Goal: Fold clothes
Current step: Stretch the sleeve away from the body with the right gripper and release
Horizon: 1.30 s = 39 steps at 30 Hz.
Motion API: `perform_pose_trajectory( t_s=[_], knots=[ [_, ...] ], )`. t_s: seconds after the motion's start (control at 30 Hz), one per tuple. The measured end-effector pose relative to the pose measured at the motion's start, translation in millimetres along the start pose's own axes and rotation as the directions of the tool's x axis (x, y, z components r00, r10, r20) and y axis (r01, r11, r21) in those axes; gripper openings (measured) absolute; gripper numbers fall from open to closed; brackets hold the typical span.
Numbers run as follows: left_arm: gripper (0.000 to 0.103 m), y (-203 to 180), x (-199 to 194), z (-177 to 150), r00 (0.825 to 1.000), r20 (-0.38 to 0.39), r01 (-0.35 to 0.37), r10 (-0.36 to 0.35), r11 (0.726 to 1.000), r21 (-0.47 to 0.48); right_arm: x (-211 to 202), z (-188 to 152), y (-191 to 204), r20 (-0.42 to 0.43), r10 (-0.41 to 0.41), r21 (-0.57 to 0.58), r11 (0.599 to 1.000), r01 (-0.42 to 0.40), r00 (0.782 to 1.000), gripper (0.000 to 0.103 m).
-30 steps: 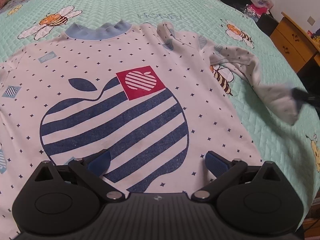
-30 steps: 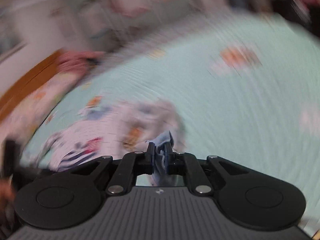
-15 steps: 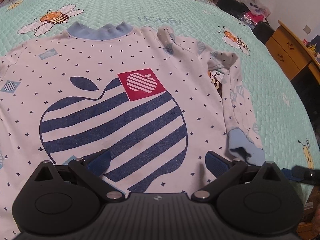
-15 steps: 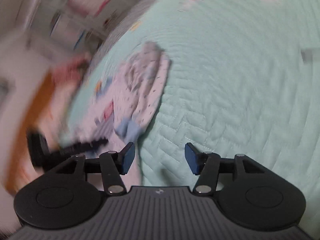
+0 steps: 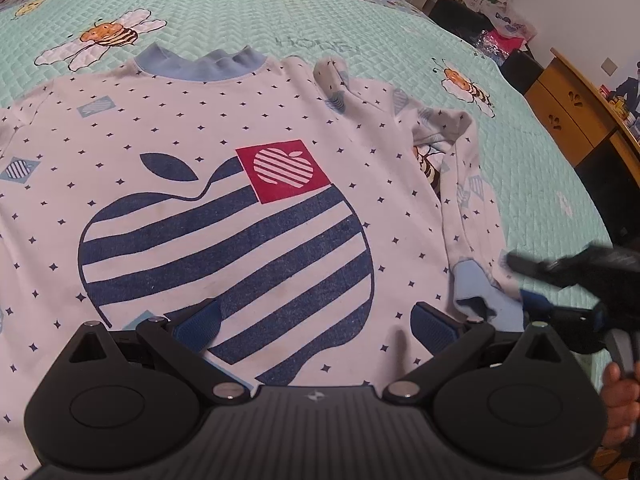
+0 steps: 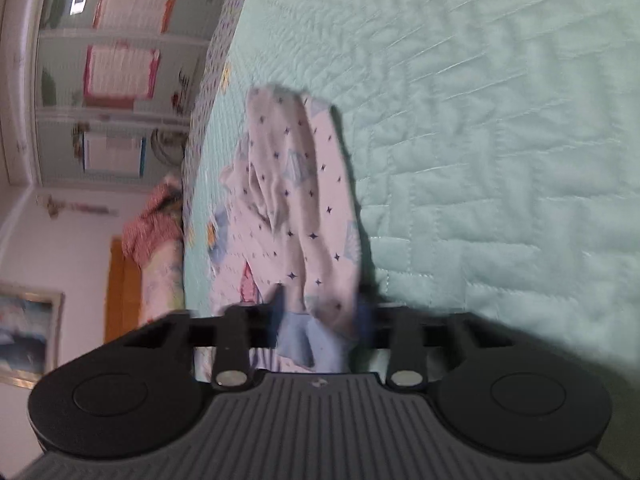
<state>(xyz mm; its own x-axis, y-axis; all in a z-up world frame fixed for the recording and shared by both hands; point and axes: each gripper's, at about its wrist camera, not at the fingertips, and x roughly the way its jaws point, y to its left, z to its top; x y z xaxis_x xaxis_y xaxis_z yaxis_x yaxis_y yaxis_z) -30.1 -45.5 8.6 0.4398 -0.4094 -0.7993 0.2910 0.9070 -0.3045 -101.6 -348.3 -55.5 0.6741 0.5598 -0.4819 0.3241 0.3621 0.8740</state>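
Lies spread flat, front up, on the mint quilted bedspread [image 5: 280, 20]: white shirt [image 5: 240, 128] with a striped apple print, blue collar at the far edge. Runs down the right side towards the near edge: the right sleeve [image 5: 468, 200], rumpled, ending in a pale blue cuff [image 5: 476, 292].

Hovers over the near hem: left gripper [image 5: 316, 322], released, blue pads wide apart, nothing between them.

Comes in from the right at the cuff: right gripper [image 6: 322, 320], blurred, held by a hand [image 5: 618, 396]. Has just been closing its jaws, cuff cloth between them; reads as clenched on the cuff.

Stand far right, off the bed: a wooden cabinet [image 5: 568, 108], doors shut, and a plastic bag [image 5: 508, 28]. Cannot tell the bag's contents.
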Motion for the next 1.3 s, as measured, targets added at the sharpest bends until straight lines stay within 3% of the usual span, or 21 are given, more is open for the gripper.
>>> perform_pose_trajectory(
  t_s=[0.1, 0.17, 0.23, 0.3, 0.37, 0.43, 0.5, 0.53, 0.6, 0.67, 0.73, 0.77, 0.83, 0.9, 0.93, 0.97, 1.03, 1.1, 1.2, 1.3],
  knots=[
    [0.103, 4, -1, 1, 1.000, -0.003, 0.019, -0.019, 1.000, -0.011, -1, 14, 1, -0.010, -0.014, -0.065, 0.998, 0.013, 1.000, 0.002],
    [0.103, 6, -2, 2, 0.999, -0.006, 0.034, -0.034, 0.999, -0.018, -19, 36, 16, 0.041, -0.064, -0.195, 0.978, 0.071, 0.997, 0.002],
    [0.103, 9, -2, 3, 0.999, -0.008, 0.047, -0.047, 0.998, -0.030, -38, 62, 38, 0.115, -0.158, -0.362, 0.913, 0.189, 0.981, 0.002],
    [0.103, 10, -2, 3, 0.999, -0.009, 0.052, -0.052, 0.998, -0.039, -56, 87, 64, 0.225, -0.275, -0.527, 0.772, 0.354, 0.935, 0.002],
    [0.103, 9, -2, 3, 0.999, -0.010, 0.050, -0.050, 0.998, -0.038, -68, 109, 87, 0.360, -0.371, -0.630, 0.580, 0.517, 0.856, 0.002],
    [0.103, 8, -2, 3, 0.999, -0.012, 0.045, -0.046, 0.999, -0.029, -75, 124, 107, 0.469, -0.403, -0.681, 0.402, 0.613, 0.786, 0.001],
    [0.103, 8, -1, 4, 0.999, -0.015, 0.040, -0.041, 0.999, -0.018, -75, 128, 124, 0.586, -0.394, -0.698, 0.199, 0.688, 0.708, 0.001],
    [0.103, 7, -1, 4, 0.999, -0.018, 0.037, -0.038, 0.999, -0.012, -75, 129, 128, 0.615, -0.375, -0.705, 0.133, 0.697, 0.694, 0.002],
    [0.103, 7, 0, 4, 0.999, -0.025, 0.033, -0.033, 0.999, 0.000, -72, 132, 130, 0.630, -0.328, -0.729, 0.061, 0.681, 0.704, 0.002],
    [0.103, 6, 0, 5, 0.999, -0.030, 0.032, -0.032, 0.999, 0.005, -63, 139, 123, 0.661, -0.332, -0.714, -0.005, 0.700, 0.673, 0.002],
    [0.103, 7, 0, 5, 0.999, -0.031, 0.033, -0.033, 0.999, 0.005, -52, 145, 108, 0.675, -0.364, -0.700, -0.041, 0.713, 0.642, 0.002],
    [0.103, 7, 0, 5, 0.999, -0.031, 0.034, -0.034, 0.999, 0.004, -44, 152, 98, 0.667, -0.397, -0.696, -0.031, 0.717, 0.630, 0.003],
    [0.103, 7, 0, 5, 0.999, -0.032, 0.033, -0.033, 0.999, 0.006, -34, 170, 80, 0.635, -0.458, -0.678, 0.054, 0.733, 0.622, 0.014],
    [0.103, 6, 0, 6, 0.999, -0.036, 0.030, -0.030, 0.999, 0.011, -41, 190, 67, 0.604, -0.445, -0.629, 0.244, 0.738, 0.662, 0.018],
    [0.103, 6, 0, 6, 0.999, -0.037, 0.030, -0.030, 0.999, 0.010, -51, 199, 63, 0.588, -0.411, -0.590, 0.373, 0.717, 0.697, 0.026],
    [0.103, 6, 0, 6, 0.999, -0.037, 0.031, -0.031, 0.999, 0.008, -61, 207, 60, 0.589, -0.380, -0.537, 0.476, 0.697, 0.713, 0.031],
    [0.103, 7, 0, 7, 0.999, -0.035, 0.034, -0.033, 0.999, 0.004, -83, 216, 52, 0.635, -0.351, -0.404, 0.608, 0.683, 0.688, 0.044],
    [0.103, 7, 0, 7, 0.999, -0.034, 0.036, -0.036, 0.999, 0.000, -103, 220, 41, 0.666, -0.333, -0.299, 0.701, 0.648, 0.668, 0.051],
    [0.103, 7, 0, 6, 0.999, -0.030, 0.035, -0.035, 0.999, 0.003, -125, 223, 16, 0.643, -0.290, -0.225, 0.814, 0.536, 0.709, 0.052],
    [0.103, 4, 1, 5, 0.999, -0.026, 0.023, -0.023, 1.000, 0.016, -127, 221, -9, 0.573, -0.278, -0.203, 0.863, 0.462, 0.771, 0.053]
  ],
)
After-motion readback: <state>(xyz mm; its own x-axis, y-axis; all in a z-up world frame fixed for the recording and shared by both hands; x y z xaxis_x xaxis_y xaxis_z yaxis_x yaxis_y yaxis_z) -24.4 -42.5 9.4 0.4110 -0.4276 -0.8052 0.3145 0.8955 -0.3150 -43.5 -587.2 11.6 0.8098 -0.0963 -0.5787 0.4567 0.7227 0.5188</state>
